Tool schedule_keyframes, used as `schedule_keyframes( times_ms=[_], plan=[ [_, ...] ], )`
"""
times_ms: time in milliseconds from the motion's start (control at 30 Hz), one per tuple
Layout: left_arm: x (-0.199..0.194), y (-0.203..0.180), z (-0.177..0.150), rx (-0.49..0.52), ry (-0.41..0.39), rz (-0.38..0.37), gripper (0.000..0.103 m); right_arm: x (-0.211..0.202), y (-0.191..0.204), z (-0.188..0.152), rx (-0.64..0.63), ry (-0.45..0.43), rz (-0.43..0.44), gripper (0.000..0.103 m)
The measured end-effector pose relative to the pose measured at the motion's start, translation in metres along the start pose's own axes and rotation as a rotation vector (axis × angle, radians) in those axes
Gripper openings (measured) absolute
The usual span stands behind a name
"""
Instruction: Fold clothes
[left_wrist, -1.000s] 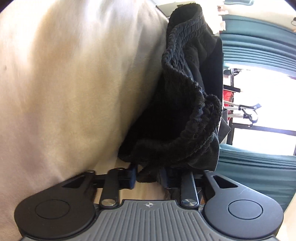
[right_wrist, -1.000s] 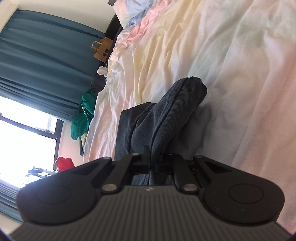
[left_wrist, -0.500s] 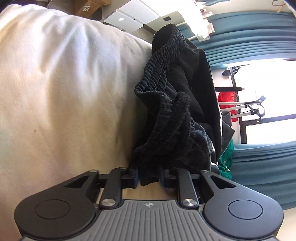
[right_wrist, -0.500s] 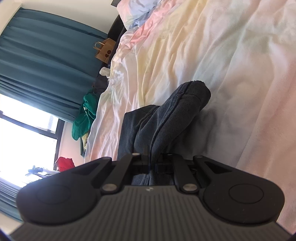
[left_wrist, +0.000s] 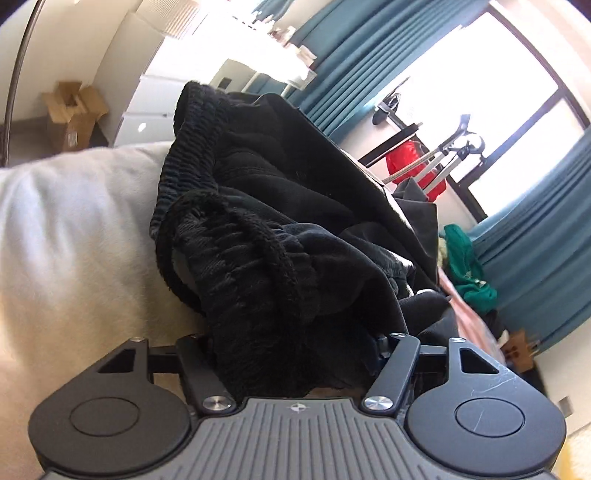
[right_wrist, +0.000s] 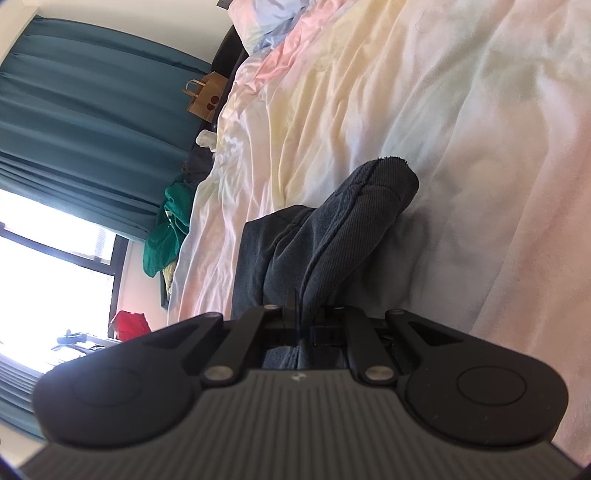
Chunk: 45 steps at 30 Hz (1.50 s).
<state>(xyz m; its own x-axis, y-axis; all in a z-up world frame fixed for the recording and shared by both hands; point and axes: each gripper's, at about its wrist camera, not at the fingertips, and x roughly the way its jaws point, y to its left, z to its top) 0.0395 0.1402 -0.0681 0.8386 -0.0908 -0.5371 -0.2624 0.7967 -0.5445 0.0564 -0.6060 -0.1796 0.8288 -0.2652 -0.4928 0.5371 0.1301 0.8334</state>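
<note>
Left wrist: black garment (left_wrist: 280, 236) heaped before window (left_wrist: 480, 110).

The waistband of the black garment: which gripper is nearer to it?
Left. The left gripper has the ribbed waistband bunched just ahead of its opening jaws. The right gripper is shut on a grey cuff; no waistband shows there.

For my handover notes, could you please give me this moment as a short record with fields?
surface: bed sheet, pastel, wrinkled
garment: dark garment, bunched on the bed
left gripper: jaws opening, ribbed fabric between them
right gripper: shut on the garment's ribbed cuff
background: teal curtains, green clothing
fold status: not yet folded flat
</note>
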Motion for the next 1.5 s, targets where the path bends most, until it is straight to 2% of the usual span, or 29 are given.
schedule_keyframes(
  times_ms=[67,133,167,200,367,500,633,700,767,867,933,1000,1067,1133,1200,1267,1333,1400,1467,1500],
  plan=[
    [0.012,-0.015,-0.012,0.101,0.000,0.035,0.062,0.000,0.001,0.000,-0.014,-0.002,0.002,0.007],
    [0.032,-0.030,-0.018,0.172,0.023,0.067,0.055,0.001,0.004,0.000,-0.040,-0.006,0.001,0.007],
    [0.034,-0.030,-0.014,0.165,0.047,0.061,0.042,0.001,0.005,-0.001,-0.054,-0.007,-0.001,0.007],
    [0.037,-0.031,-0.011,0.158,0.072,0.054,0.035,0.001,0.006,-0.001,-0.068,-0.009,-0.003,0.007],
    [0.032,-0.026,0.021,0.143,0.121,0.020,0.018,0.001,0.007,0.002,-0.084,-0.001,-0.001,0.007],
    [0.022,-0.011,0.067,0.187,0.163,-0.034,0.015,0.004,0.003,0.007,-0.056,0.004,0.006,0.007],
    [-0.004,0.002,0.148,0.130,0.187,-0.095,0.014,0.007,-0.006,0.011,0.017,0.003,0.016,0.007],
    [-0.013,0.001,0.184,0.162,0.207,-0.135,0.013,0.007,-0.010,0.014,0.050,-0.001,0.018,0.007],
    [-0.018,-0.003,0.189,0.257,0.239,-0.145,0.014,0.005,-0.011,0.018,0.055,-0.014,0.026,0.007],
    [-0.025,-0.004,0.183,0.386,0.292,-0.141,0.014,-0.012,0.002,0.025,-0.037,-0.102,0.093,0.007],
    [-0.025,0.010,0.163,0.409,0.332,-0.104,0.014,-0.022,0.008,0.030,-0.085,-0.130,0.090,0.007],
    [-0.018,0.032,0.141,0.390,0.370,-0.064,0.015,-0.023,0.005,0.033,-0.134,-0.116,0.024,0.007],
    [-0.007,0.051,0.121,0.377,0.391,-0.034,0.017,-0.017,-0.004,0.034,-0.178,-0.070,-0.093,0.007],
    [0.003,0.068,0.104,0.373,0.395,-0.015,0.018,-0.013,-0.011,0.032,-0.191,-0.041,-0.142,0.007],
    [0.003,0.074,0.099,0.371,0.366,-0.017,0.022,-0.010,-0.018,0.031,-0.198,-0.015,-0.179,0.007],
    [-0.002,0.072,0.099,0.385,0.339,0.001,0.035,-0.010,-0.017,0.028,-0.223,-0.016,-0.196,0.011],
    [-0.009,0.068,0.099,0.419,0.320,0.022,0.043,-0.014,-0.011,0.023,-0.272,-0.037,-0.226,0.015],
    [-0.016,0.064,0.097,0.449,0.306,0.051,0.058,-0.017,-0.003,0.018,-0.323,-0.062,-0.259,0.025],
    [-0.027,0.058,0.094,0.479,0.276,0.077,0.082,-0.024,0.008,0.014,-0.395,-0.087,-0.283,0.031],
    [-0.032,0.056,0.093,0.492,0.258,0.085,0.083,-0.027,0.013,0.012,-0.427,-0.097,-0.286,0.038]
  ],
)
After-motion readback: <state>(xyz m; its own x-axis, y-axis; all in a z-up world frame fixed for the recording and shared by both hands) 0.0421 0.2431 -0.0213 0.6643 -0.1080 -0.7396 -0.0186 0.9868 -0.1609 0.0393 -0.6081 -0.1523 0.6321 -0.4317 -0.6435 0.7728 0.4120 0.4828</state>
